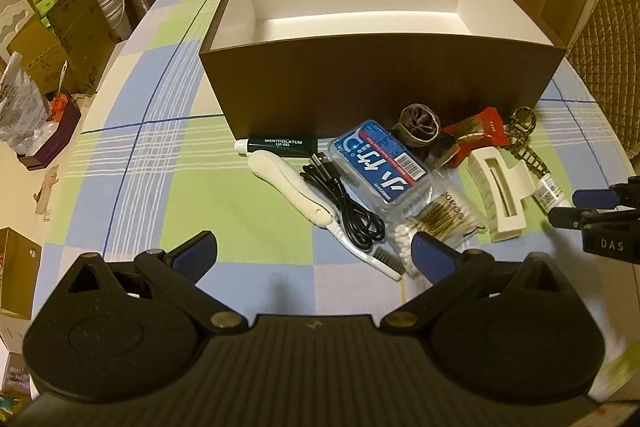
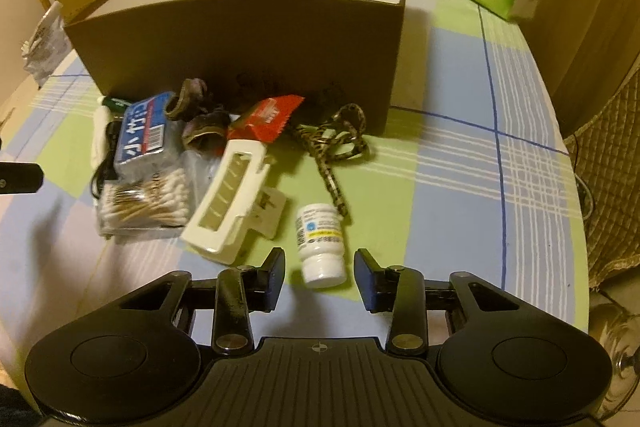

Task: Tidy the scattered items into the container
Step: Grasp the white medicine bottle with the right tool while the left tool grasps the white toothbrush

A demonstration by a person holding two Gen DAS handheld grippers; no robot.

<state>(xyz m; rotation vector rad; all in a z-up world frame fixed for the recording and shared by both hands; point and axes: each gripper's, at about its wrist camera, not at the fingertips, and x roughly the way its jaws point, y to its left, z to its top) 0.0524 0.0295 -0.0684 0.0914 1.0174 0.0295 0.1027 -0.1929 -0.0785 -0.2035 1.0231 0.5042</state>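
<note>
The left gripper [image 1: 314,253] hangs with its jaws spread wide and nothing between them. In the left wrist view the toothbrush [image 1: 366,251] and the black cable [image 1: 344,201] lie just ahead of its fingertips, a bag of cotton swabs [image 1: 434,223] touches its right pad, and beyond them sit the blue-labelled case [image 1: 380,163], the lip gel tube [image 1: 280,145] and the cream hair clip [image 1: 500,195]. The brown box [image 1: 380,87], open and apparently bare inside, stands further ahead, behind the whole pile. At the far right edge of this view the other claw's fingers [image 1: 592,201] close in near a small white bottle.

In the right wrist view the right gripper [image 2: 322,277] stands partly closed, with the white pill bottle [image 2: 322,247] lying on its side, cap end towards the camera and in the gap. Neither pad appears to press on it yet. The hair clip [image 2: 226,203] lies just left of the left finger, the patterned cord [image 2: 332,163] ahead of the bottle, and the box [image 2: 240,43] well beyond.

The step in hand looks like picking up the bottle. Done well, the pads should meet the round body squarely, above the cloth [image 2: 440,167], or the bottle may roll out. The left finger should stay clear of the clip.
</note>
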